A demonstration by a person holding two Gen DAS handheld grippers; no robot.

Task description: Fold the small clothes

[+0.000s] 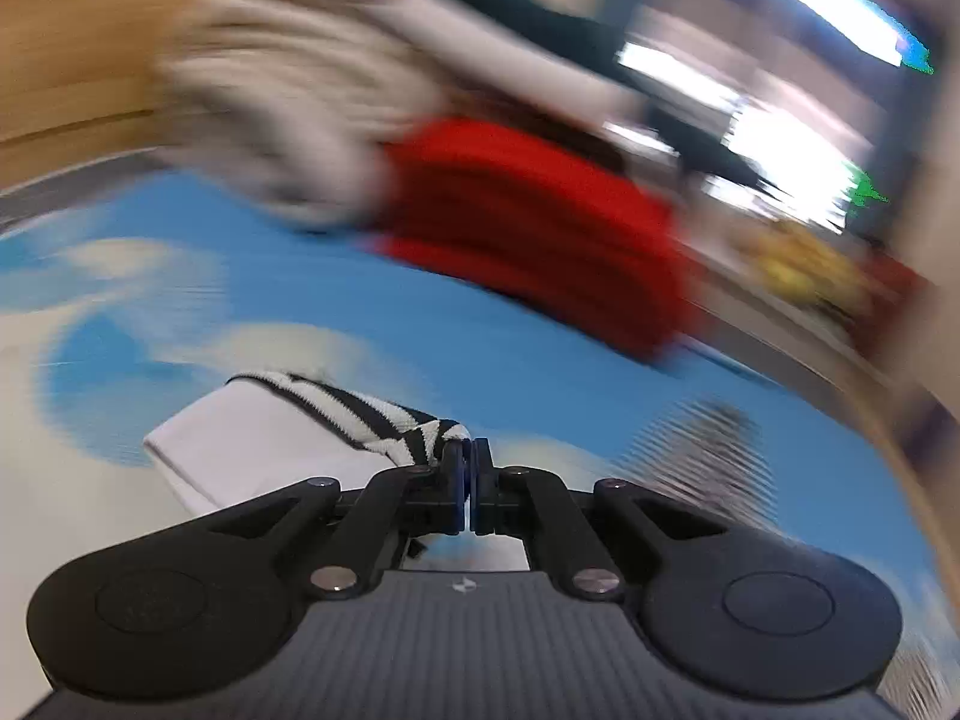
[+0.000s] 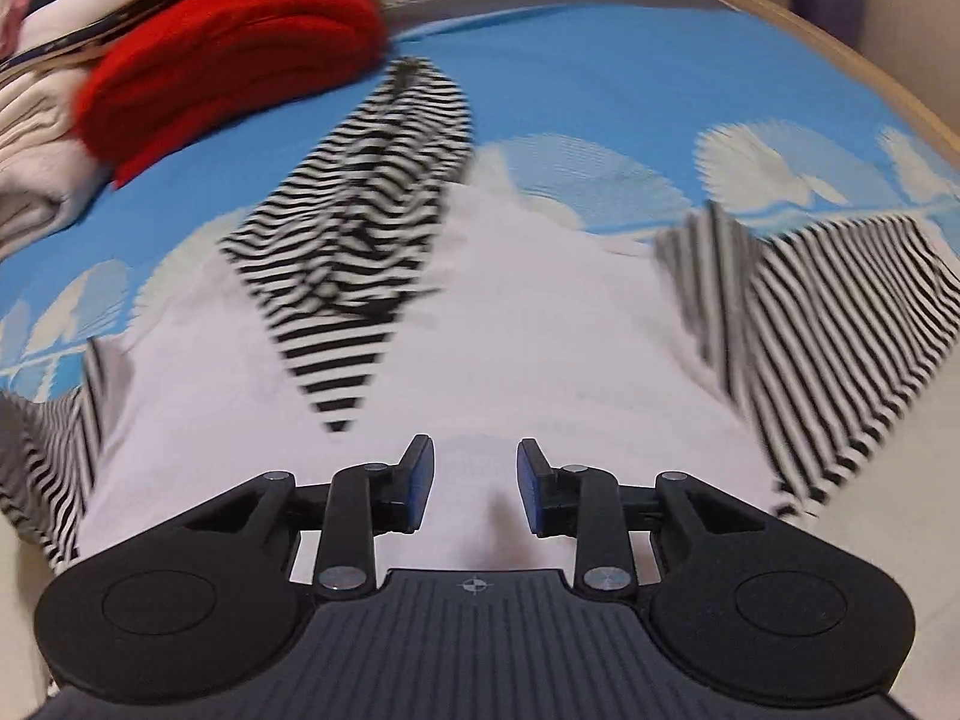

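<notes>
A small white shirt (image 2: 480, 324) with black-and-white striped sleeves lies spread on the blue cloud-print mat (image 2: 600, 78). One striped sleeve (image 2: 366, 228) is folded onto the white body; another striped sleeve (image 2: 840, 324) lies out to the right. My right gripper (image 2: 475, 489) is open, just above the white fabric, holding nothing. In the left wrist view my left gripper (image 1: 467, 483) is shut on the shirt's striped edge (image 1: 384, 420), with white fabric (image 1: 258, 438) hanging to its left. That view is motion-blurred.
A folded red garment (image 2: 240, 42) (image 1: 528, 228) and a pile of pale clothes (image 2: 36, 138) (image 1: 288, 96) lie at the mat's far side. A wooden rim (image 2: 888, 84) borders the mat on the right.
</notes>
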